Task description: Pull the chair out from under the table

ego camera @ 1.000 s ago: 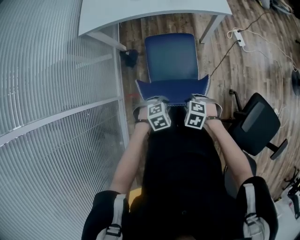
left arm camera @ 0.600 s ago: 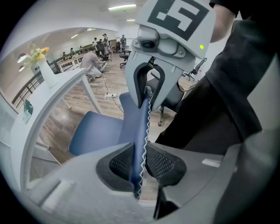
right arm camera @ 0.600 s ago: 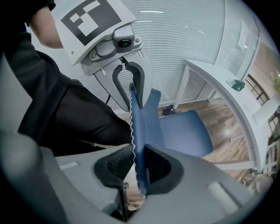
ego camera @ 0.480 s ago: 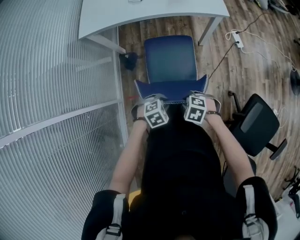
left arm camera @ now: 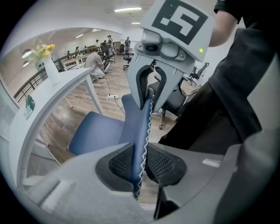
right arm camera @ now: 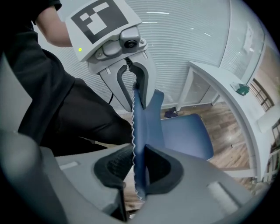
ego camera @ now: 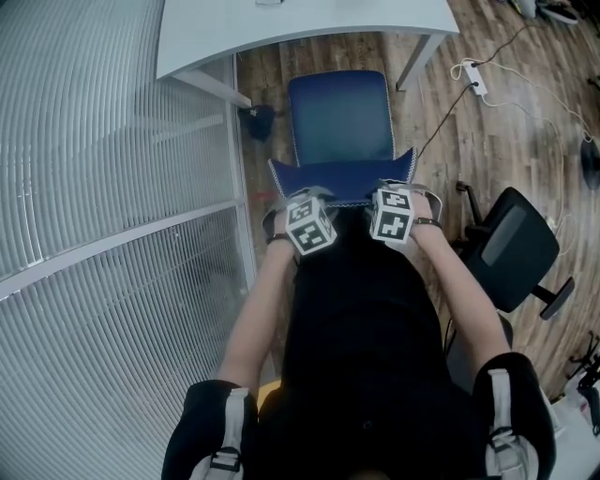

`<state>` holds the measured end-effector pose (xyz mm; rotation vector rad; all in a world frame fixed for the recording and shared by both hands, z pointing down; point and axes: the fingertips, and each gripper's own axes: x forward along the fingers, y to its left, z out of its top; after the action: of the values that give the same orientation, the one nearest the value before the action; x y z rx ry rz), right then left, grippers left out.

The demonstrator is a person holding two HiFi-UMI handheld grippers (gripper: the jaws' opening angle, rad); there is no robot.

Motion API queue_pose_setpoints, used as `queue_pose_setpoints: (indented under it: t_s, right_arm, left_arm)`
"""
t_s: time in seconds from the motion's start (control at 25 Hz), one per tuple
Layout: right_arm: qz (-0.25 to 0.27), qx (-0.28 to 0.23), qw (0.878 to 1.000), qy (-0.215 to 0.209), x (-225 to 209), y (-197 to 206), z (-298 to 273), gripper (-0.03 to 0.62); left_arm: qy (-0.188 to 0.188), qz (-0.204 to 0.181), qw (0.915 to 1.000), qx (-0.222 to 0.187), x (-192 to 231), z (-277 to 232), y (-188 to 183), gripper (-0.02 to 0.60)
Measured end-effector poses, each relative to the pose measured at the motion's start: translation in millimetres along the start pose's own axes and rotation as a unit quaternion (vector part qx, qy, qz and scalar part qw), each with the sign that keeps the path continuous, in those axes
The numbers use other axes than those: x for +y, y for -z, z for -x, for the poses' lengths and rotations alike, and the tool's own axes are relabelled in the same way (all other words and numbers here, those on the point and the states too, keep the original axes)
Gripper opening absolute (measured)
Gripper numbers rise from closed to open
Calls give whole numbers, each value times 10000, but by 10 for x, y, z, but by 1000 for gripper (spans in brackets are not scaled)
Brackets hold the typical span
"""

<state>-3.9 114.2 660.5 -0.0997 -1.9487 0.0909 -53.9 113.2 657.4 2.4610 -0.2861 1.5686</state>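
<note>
— While I watch from above, the left gripper (ego camera: 302, 197) and right gripper (ego camera: 394, 193) sit on the backrest of the chair (ego camera: 339, 117), tips hidden under their cubes. Its seat stands clear of the table (ego camera: 281, 23), which the top edge cuts off.
— Room?
— Ribbed wall (ego camera: 112, 187) close on its left, black office chair (ego camera: 511, 248) near on the right.
— Left gripper view?
— Pads (left arm camera: 120, 164) on both backrest faces, jaws just eased wider. A vase (left arm camera: 51, 72) of yellow flowers stands on the table.
— Right gripper view?
— Clamped on the backrest's edge too.
</note>
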Motion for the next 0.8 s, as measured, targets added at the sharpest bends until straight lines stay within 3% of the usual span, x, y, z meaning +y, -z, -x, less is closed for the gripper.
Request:
queue_pose_setpoints:
  t_s: [0.28,0.52,0.8]
  right_arm:
    - [-128,-126,9984,530,-198,-12,37,80]
    - [-32,-138,9957,915,-432,-41,83,80]
    - [34,-140,9947,1019,-436,-24,70,78]
  left_arm:
    - [-330,-103,9994,-16,193,19,-46,92]
    - [-998,-335,9944,51,433,38,-110,95]
    - [-1040,-356,9939,76,441,9,-109,98]
